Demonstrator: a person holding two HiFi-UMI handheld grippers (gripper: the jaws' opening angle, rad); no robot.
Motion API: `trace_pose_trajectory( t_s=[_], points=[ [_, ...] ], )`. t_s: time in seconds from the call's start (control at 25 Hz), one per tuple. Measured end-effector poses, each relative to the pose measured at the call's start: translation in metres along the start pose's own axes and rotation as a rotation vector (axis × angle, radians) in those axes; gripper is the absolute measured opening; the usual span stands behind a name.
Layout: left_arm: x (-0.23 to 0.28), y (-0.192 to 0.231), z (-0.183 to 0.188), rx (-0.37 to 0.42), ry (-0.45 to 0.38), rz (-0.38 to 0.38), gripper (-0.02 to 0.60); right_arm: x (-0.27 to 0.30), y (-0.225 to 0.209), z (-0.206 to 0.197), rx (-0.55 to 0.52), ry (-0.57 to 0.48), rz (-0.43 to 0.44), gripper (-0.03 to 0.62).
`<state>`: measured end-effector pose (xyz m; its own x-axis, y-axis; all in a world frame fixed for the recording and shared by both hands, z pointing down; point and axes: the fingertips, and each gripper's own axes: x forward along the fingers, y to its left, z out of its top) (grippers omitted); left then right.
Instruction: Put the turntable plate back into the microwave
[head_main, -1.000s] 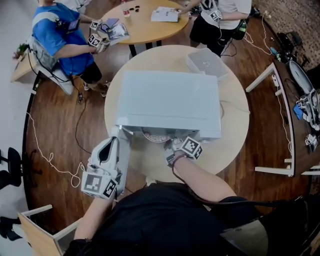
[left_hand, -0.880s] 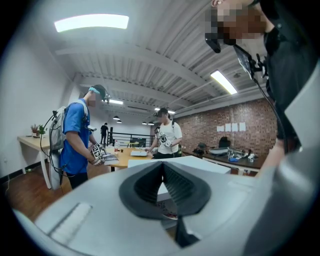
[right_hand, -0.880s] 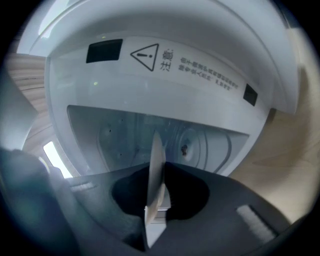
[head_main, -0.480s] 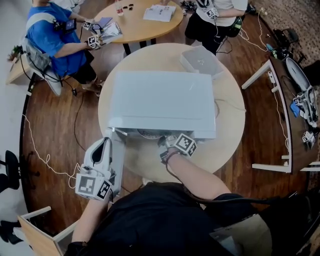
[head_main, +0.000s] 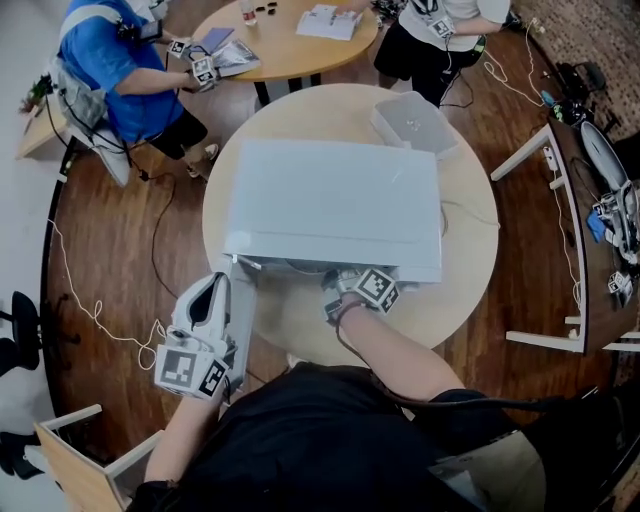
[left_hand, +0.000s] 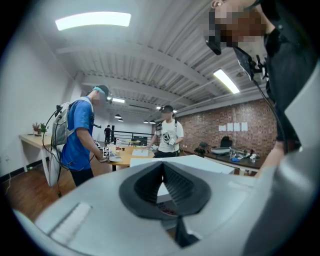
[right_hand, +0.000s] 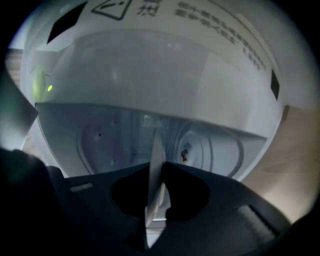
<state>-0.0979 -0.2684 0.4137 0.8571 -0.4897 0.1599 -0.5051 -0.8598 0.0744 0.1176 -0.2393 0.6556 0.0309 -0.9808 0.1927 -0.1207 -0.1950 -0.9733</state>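
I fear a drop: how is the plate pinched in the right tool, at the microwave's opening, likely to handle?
The plate looks thin, rigid and glassy, so it is probably stiff but breakable. The right tool pinches it on edge across a narrow strip, so it may pivot or slip if jolted.

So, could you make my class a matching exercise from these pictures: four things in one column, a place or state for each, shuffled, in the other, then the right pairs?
Things
1. turntable plate
2. microwave door
3. clear container
4. left hand-held gripper

Places and states
A. swung open
B. jaws together, nothing between them
C. clamped edge-on in the right hand-held gripper
D. on the table, beyond the microwave

Pairs: 1-C, 2-A, 3-D, 4-B
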Motion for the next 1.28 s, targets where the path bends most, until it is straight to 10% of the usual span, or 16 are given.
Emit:
trace_pose_trajectory(
  t_s=[1.28],
  points=[
    [-0.013, 0.016, -0.007, 0.002, 0.03, 0.022, 0.005, 0.035, -0.019, 0.012, 0.039, -0.188, -0.077, 0.034]
  ],
)
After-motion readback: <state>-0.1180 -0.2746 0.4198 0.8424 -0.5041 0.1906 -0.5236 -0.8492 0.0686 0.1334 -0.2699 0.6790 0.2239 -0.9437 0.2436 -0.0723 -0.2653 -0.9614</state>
